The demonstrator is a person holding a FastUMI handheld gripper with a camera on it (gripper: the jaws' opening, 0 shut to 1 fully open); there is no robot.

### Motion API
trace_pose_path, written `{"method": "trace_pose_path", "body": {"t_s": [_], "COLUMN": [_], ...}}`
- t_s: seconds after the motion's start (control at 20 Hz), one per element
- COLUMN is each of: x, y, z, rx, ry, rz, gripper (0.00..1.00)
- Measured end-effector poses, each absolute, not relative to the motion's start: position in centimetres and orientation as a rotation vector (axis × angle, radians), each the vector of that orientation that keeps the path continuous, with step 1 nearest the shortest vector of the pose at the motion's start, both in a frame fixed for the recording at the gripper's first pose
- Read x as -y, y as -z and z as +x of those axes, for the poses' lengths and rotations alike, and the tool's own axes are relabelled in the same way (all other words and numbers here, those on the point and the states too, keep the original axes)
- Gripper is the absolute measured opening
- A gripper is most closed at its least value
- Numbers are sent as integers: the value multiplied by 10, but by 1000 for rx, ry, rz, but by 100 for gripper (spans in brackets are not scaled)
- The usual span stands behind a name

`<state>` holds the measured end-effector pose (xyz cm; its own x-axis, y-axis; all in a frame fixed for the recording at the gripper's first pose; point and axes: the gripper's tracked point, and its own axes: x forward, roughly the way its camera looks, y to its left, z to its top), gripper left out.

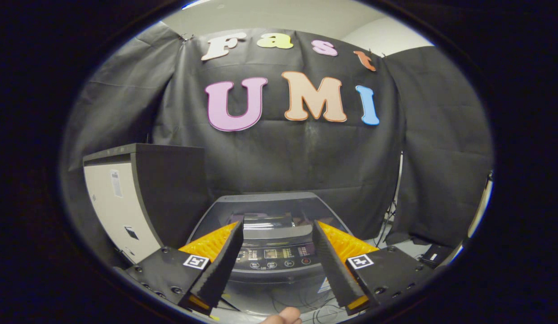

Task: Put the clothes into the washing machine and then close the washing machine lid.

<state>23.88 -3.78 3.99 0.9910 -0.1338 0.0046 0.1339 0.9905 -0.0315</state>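
A top-loading washing machine [272,211] stands ahead of and below my fingers, against the black cloth wall. Its dark glass lid [265,209] lies flat and closed over the tub, reflecting ceiling light. The control panel [274,258] with buttons and small displays runs along the near edge, seen between my fingers. My gripper [277,231] is open, with nothing between its fingers, hovering above the machine's front. No clothes are in sight.
A tall cabinet [139,198] with a pale front and dark side stands left of the machine. Cables [391,211] hang down by the cloth to the right, and a small dark box [434,255] lies on the floor there. A fingertip [285,316] pokes in below my fingers.
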Motion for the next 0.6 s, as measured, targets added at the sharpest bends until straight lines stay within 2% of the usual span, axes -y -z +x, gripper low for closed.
{"method": "trace_pose_path", "body": {"t_s": [0.6], "x": [10], "y": [-71], "z": [206], "rx": [66], "ry": [75], "rz": [-62], "gripper": [96]}}
